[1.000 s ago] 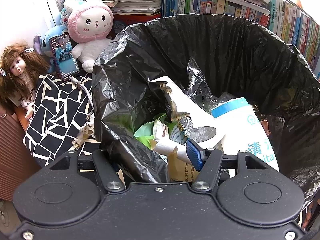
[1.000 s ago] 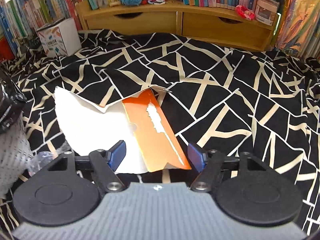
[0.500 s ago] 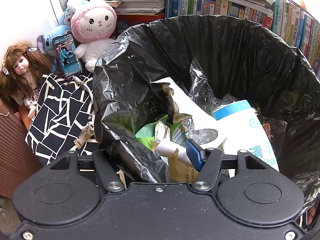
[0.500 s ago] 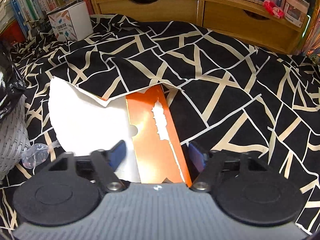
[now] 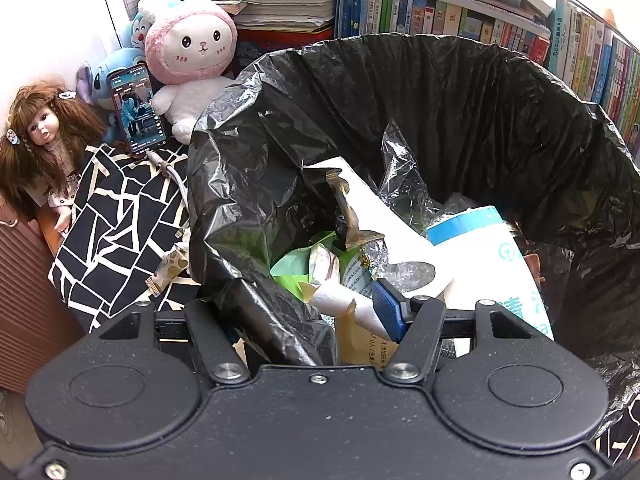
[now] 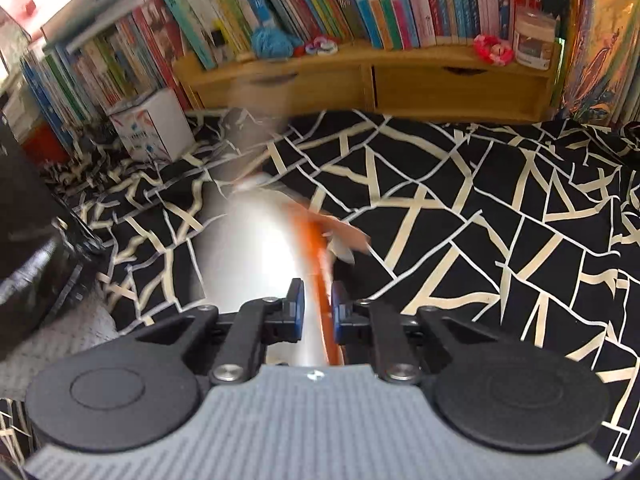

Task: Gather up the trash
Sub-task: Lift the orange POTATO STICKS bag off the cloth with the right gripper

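While right tongs [image 6: 317,312] just closed, torn orange card [image 6: 320,264] sits pinched between them

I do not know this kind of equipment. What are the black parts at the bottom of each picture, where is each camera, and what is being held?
A person carries one handheld tool in each hand. Each tool has two fingers with blue pads and a camera that looks along them, so its black body fills the bottom of its own picture.

The left tool has its fingers on either side of the rim of a black trash bag, already holding wrappers and paper.

The right tool has just closed its jaws on an orange and white torn paper, blurred here, above a black and cream cloth. Bookshelves stand behind.
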A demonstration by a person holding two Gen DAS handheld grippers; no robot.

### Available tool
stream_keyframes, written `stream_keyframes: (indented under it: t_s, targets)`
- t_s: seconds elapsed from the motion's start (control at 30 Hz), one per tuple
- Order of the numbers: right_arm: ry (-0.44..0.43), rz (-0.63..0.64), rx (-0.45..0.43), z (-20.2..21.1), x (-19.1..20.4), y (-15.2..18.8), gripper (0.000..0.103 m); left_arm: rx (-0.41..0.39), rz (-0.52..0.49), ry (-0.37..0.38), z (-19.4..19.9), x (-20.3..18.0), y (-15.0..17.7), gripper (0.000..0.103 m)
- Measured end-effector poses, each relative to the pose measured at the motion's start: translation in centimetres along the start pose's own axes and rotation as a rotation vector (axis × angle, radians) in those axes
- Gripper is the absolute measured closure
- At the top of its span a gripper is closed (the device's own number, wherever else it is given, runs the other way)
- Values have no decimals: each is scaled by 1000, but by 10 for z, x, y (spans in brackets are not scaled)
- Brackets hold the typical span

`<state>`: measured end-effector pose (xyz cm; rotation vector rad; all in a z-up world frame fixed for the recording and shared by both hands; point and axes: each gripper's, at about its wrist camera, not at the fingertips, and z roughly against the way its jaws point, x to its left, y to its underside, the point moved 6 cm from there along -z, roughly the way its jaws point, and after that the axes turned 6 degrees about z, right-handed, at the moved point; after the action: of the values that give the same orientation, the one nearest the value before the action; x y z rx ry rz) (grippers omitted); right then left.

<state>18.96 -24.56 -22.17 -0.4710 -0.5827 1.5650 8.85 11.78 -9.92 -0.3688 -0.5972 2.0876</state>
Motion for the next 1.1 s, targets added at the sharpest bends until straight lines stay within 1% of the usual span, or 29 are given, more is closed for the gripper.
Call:
stream_keyframes:
  t_s: [0.07,0.17,0.23,0.27,0.3,0.33,0.37,0.4,0.47,0.53,0.6,0.7,0.77,0.8,0.9,1.0,1.03,1.07,1.1]
  targets:
    - [36,22,7,0,-1,0,85,-1,1,2,0,0,0,43]
    - [65,-3,65,-10,-8,7,85,-2,-4,7,0,1,1,43]
    - [65,-47,98,-15,-14,13,84,-2,-8,10,0,2,1,43]
    - [60,-70,106,-17,-16,15,81,-2,-11,11,0,2,2,43]
    - [50,-93,108,-18,-17,18,79,-2,-13,12,0,1,2,43]
    - [44,-111,109,-18,-18,19,75,-1,-14,13,0,1,2,43]
    - [37,-125,107,-17,-19,20,74,-1,-15,13,0,1,2,43]
    - [26,-138,104,-16,-19,21,70,-2,-16,14,0,1,2,43]
    - [19,-155,96,-12,-19,24,45,-2,-17,14,0,1,2,43]
    - [34,-138,87,-7,-16,28,35,-1,-16,13,0,1,2,42]
    - [28,-117,88,-2,-13,34,33,-2,-15,14,0,1,2,42]
    - [-6,-110,81,6,-9,40,26,-2,-16,13,0,1,2,42]
    - [-31,-143,57,12,-9,42,18,-2,-17,13,0,1,2,42]
    - [-44,-174,43,13,-11,41,17,-2,-17,13,0,1,2,42]
    - [-66,-301,20,10,-21,37,16,-1,-17,13,0,1,2,42]
    - [-25,-409,19,0,-32,33,17,0,-20,12,0,1,2,42]
    - [-23,-436,22,-4,-35,31,26,0,-21,12,0,0,2,42]
    - [-21,-457,24,-7,-37,31,44,0,-21,12,0,0,2,42]
    - [-16,-473,29,-9,-38,30,53,0,-20,12,0,0,2,42]
